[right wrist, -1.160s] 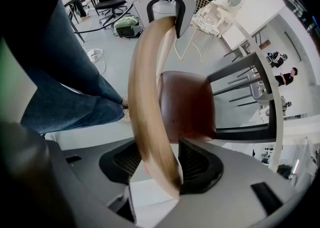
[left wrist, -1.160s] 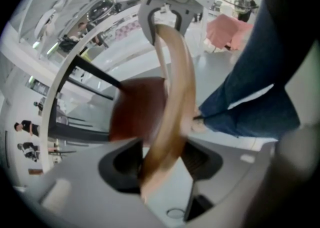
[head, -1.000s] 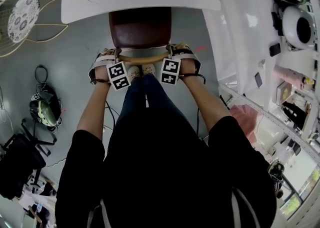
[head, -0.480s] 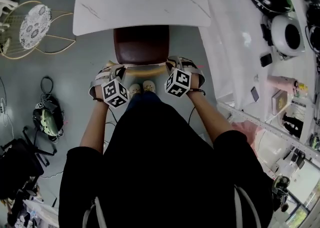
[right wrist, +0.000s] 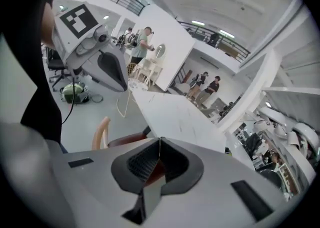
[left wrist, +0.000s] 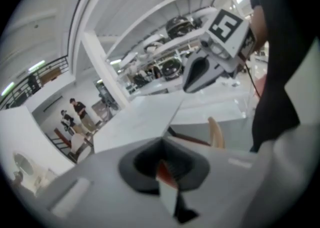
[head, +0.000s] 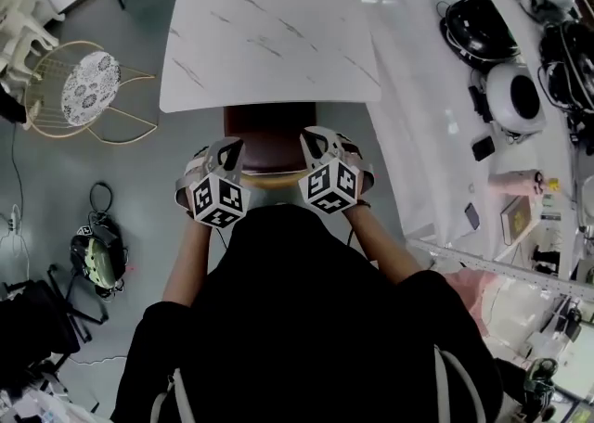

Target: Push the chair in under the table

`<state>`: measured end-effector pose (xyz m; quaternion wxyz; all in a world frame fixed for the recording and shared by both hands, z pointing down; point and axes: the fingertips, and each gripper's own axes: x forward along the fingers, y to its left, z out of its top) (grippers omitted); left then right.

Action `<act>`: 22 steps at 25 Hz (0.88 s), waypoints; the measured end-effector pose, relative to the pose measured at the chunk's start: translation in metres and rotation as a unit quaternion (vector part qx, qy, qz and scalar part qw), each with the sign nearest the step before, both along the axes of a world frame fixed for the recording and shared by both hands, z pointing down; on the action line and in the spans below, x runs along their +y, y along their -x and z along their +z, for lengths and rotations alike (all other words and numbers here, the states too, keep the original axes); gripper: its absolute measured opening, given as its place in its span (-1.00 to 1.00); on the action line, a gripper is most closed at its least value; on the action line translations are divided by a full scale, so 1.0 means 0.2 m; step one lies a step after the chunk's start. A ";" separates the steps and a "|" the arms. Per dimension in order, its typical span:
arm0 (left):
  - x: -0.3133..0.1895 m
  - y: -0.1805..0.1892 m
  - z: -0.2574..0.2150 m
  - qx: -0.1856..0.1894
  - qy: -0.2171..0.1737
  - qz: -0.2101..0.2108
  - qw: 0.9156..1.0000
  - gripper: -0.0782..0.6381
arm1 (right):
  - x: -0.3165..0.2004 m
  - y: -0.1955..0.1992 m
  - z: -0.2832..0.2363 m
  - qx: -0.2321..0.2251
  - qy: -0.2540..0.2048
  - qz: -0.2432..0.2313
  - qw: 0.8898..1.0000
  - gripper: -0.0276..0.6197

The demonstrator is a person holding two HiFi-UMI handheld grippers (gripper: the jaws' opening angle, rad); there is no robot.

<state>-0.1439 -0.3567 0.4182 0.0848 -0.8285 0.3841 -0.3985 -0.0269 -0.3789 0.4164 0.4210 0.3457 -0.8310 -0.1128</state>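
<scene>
Standing at the near edge of the table (head: 269,36), the chair (head: 269,138) is seen on the grey floor (head: 139,180) with the front part of its brown seat tucked beneath the white marble-patterned top. The rear of the seat and the curved wooden back rail (head: 274,177) are left outside that edge.

In the head view the left gripper (head: 230,150) and the right gripper (head: 316,145) are held side by side, one over each rear corner of the seat, with the back rail showing between them. No contact with the chair can be made out.

In the left gripper view the left gripper (left wrist: 162,164) is shown clenched: its jaws have just been closing, the pads are pressed together, and nothing is caught between them. The table (left wrist: 135,122) and the chair (left wrist: 215,132) are seen beyond the jaws, and the right gripper (left wrist: 192,83) appears above.

In the right gripper view the right gripper (right wrist: 159,159) is likewise clenched on nothing, its jaws having just been closing. The chair (right wrist: 101,132), the table (right wrist: 175,117) and the left gripper (right wrist: 119,83) are seen past it.

A wire chair (head: 88,87) is placed off the table's left edge, and a helmet (head: 96,259) is lying on the floor nearer the person.
</scene>
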 end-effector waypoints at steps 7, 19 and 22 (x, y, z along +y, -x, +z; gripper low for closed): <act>-0.06 -0.01 -0.47 0.173 -0.068 -0.086 0.979 -0.76 | -0.08 0.06 -0.56 -0.150 -0.081 0.052 0.984 -0.84; -0.06 0.04 -0.98 0.321 -0.164 -0.148 0.921 -0.76 | -0.03 -0.03 -0.99 -0.335 -0.137 0.117 0.925 -0.84; -0.05 0.03 -0.98 0.317 -0.169 -0.151 0.921 -0.76 | -0.01 -0.01 -0.97 -0.325 -0.135 0.109 0.930 -0.84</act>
